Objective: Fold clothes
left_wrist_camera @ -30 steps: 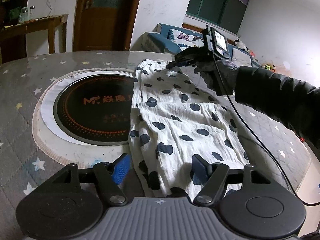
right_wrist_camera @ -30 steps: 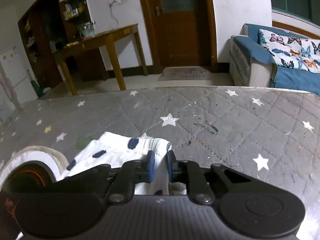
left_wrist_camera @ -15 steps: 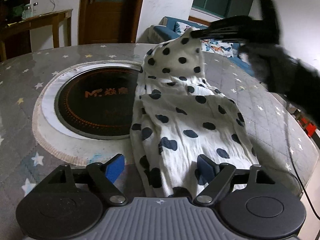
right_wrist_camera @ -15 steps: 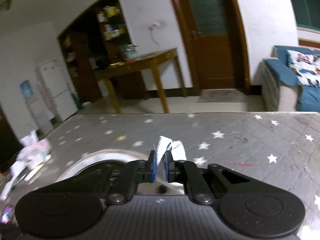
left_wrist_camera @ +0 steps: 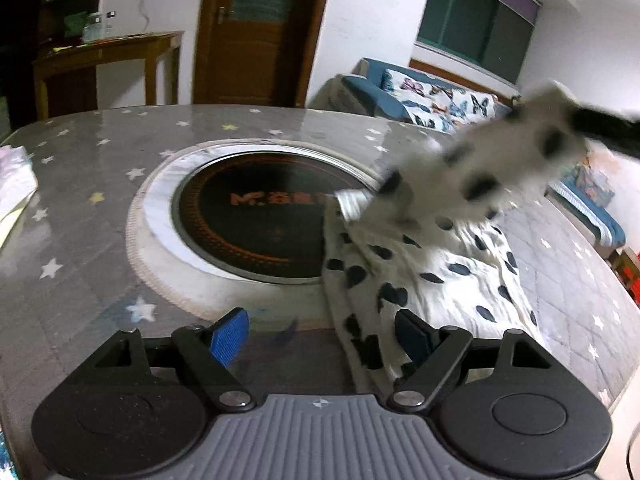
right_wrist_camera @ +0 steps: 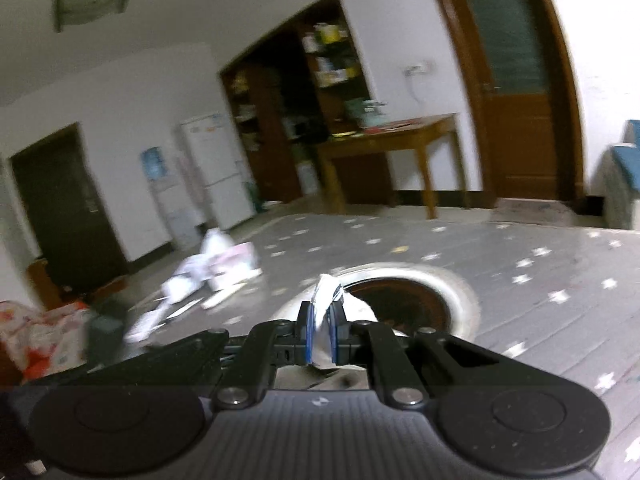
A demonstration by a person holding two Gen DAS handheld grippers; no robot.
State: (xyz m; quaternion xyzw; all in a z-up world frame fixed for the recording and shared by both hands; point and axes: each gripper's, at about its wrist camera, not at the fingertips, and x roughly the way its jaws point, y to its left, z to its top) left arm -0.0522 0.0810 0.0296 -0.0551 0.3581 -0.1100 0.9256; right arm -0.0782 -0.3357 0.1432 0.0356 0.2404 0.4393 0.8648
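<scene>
Gripping a corner of the spotted garment point(right_wrist_camera: 326, 300), the right hand-held gripper point(right_wrist_camera: 320, 336) lifts it above the table point(left_wrist_camera: 100, 240); only the left view shows the left hand-held gripper point(left_wrist_camera: 320, 336) spread wide over the cloth's near edge.

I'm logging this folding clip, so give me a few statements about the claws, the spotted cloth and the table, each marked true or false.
1. The right claw is shut on the white black-spotted cloth. True.
2. The left claw is clamped on the cloth. False: its jaws stand wide apart, with the cloth's near end lying between them.
3. The cloth lies wholly flat. False: one end is lifted off the grey star-patterned table cover.
4. A round black cooktop sits in the table. True.
5. The cloth covers the cooktop completely. False: it overlaps only one edge.
</scene>
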